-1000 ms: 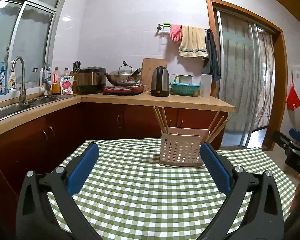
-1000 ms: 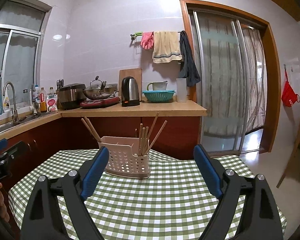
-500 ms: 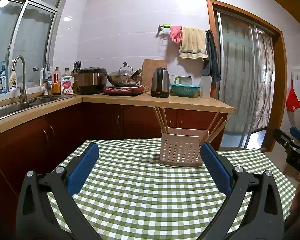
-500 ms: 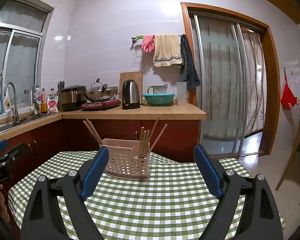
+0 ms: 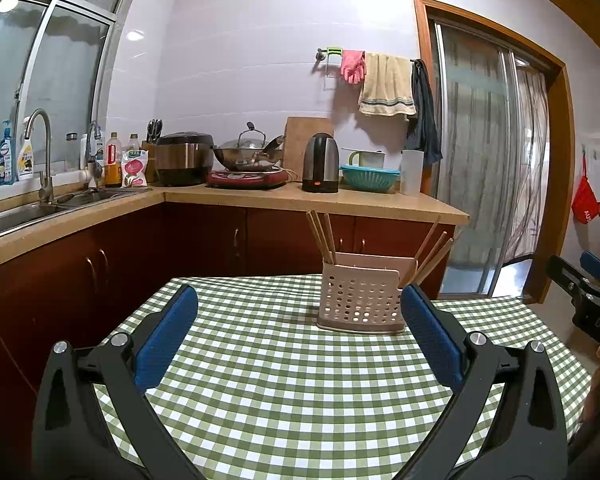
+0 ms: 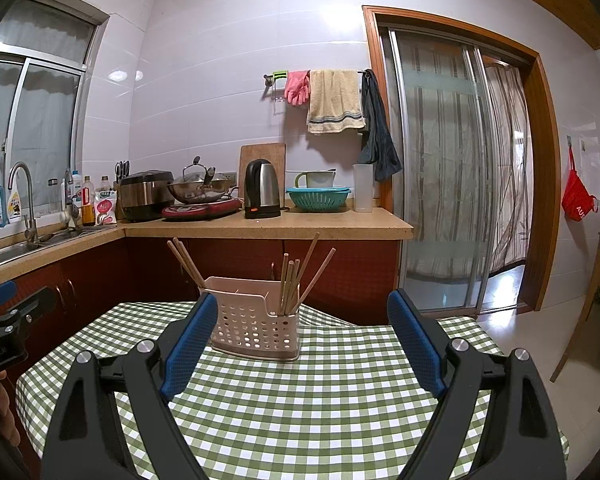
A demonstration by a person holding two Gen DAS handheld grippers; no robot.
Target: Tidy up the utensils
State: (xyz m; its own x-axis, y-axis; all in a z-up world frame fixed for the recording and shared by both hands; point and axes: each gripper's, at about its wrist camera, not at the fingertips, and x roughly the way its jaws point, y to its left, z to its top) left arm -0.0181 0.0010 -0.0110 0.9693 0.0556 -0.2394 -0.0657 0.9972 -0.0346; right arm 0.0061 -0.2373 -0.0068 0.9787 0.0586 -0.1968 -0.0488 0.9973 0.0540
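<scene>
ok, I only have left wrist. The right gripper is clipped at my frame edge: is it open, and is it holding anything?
Observer: The right gripper is wide open and holds nothing. The caddy stands just beyond its fingertips.
Operator: My finger covers the caddy's right end. How many chopsticks are there?
Observer: Roughly six chopsticks: a near-upright bunch plus two leaning right.
Operator: Is the cloth flat around it?
Observer: No, the tablecloth humps up in a fold behind the caddy's right end.
</scene>
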